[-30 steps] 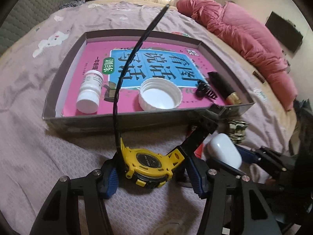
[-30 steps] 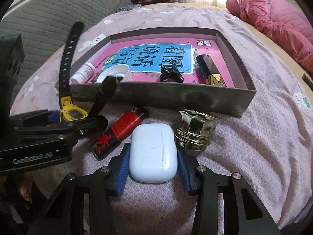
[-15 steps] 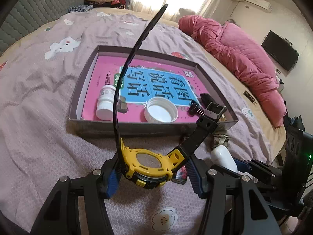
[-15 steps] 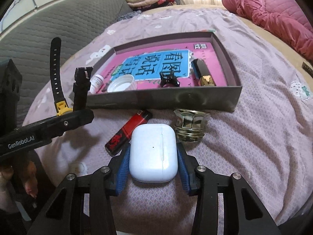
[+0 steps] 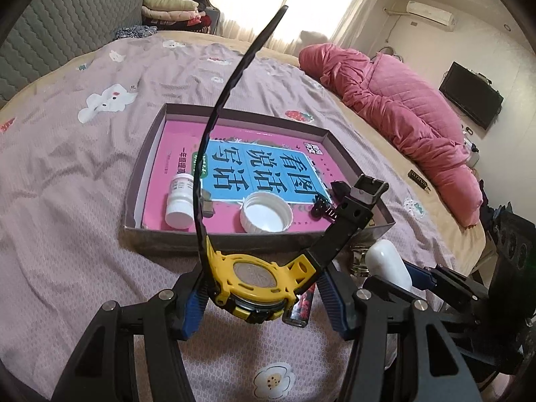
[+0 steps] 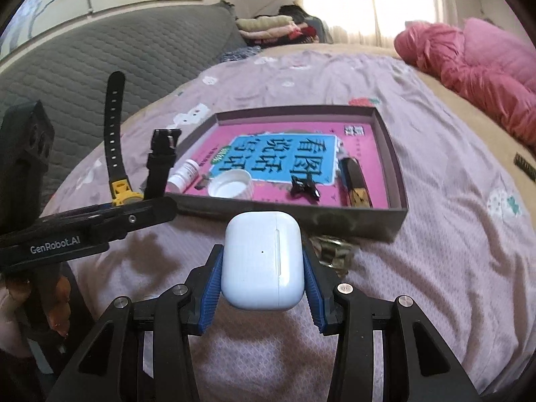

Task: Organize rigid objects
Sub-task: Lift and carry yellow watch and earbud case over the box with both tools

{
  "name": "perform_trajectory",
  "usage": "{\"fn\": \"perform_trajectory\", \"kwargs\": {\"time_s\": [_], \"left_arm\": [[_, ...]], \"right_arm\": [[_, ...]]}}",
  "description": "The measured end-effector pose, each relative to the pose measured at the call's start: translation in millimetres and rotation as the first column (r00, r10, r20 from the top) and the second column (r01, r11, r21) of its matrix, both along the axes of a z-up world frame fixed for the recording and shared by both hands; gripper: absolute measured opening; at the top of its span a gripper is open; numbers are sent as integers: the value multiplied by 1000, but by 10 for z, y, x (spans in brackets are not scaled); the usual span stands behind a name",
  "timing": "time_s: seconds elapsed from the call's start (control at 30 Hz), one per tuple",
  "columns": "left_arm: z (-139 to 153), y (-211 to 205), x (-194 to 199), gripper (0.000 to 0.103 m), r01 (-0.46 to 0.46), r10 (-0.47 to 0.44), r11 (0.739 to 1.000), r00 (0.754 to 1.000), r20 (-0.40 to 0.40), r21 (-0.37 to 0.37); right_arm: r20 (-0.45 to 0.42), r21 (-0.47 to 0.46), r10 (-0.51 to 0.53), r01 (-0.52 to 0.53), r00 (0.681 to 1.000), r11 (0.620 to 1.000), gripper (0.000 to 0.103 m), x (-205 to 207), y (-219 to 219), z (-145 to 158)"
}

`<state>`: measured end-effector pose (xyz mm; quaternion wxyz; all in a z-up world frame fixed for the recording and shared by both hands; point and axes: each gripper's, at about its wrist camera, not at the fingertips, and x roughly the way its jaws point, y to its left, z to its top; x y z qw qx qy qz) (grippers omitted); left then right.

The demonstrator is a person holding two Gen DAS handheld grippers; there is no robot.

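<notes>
Both of your grippers have risen off the bedspread (image 5: 83, 174) over the last second, each carrying its load clear of the fabric. Your left gripper (image 5: 259, 293) is clamped on the yellow watch (image 5: 258, 283) by its case, straps standing upward. Your right gripper (image 6: 263, 279) is clamped on the white earbud case (image 6: 263, 261), held level. The shallow box (image 5: 174, 241) lies just ahead, already holding a pill bottle (image 5: 181, 201), a white lid (image 5: 266, 212) and a black hair clip (image 6: 305, 189). The red lighter (image 5: 301, 308) and metal nut (image 6: 335, 251) lie outside it on the bedspread. The lift appears complete; carrying both items over the near wall is probably next.
</notes>
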<state>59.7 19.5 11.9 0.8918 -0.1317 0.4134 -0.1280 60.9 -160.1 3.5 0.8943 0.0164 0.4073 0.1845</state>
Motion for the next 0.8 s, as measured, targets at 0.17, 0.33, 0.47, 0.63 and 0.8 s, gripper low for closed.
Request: {"fn": "perform_trajectory", "kwargs": {"time_s": [0.17, 0.33, 0.47, 0.63, 0.8], "left_arm": [[34, 18, 1, 59, -6, 6, 1000, 1000, 19, -15], [74, 36, 47, 59, -10, 11, 1000, 999, 43, -28], [74, 54, 112, 59, -15, 16, 999, 999, 51, -35], [51, 64, 214, 59, -21, 23, 999, 998, 57, -38], [9, 74, 318, 59, -26, 27, 999, 998, 53, -37]], "right_arm": [[21, -5, 8, -8, 1000, 1000, 46, 13, 30, 41], [40, -1, 8, -8, 999, 1000, 46, 39, 32, 85], [56, -1, 5, -5, 998, 1000, 46, 72, 29, 125], [73, 2, -9, 9, 997, 1000, 46, 137, 5, 175], [84, 8, -23, 23, 996, 1000, 46, 209, -33, 203]]}}
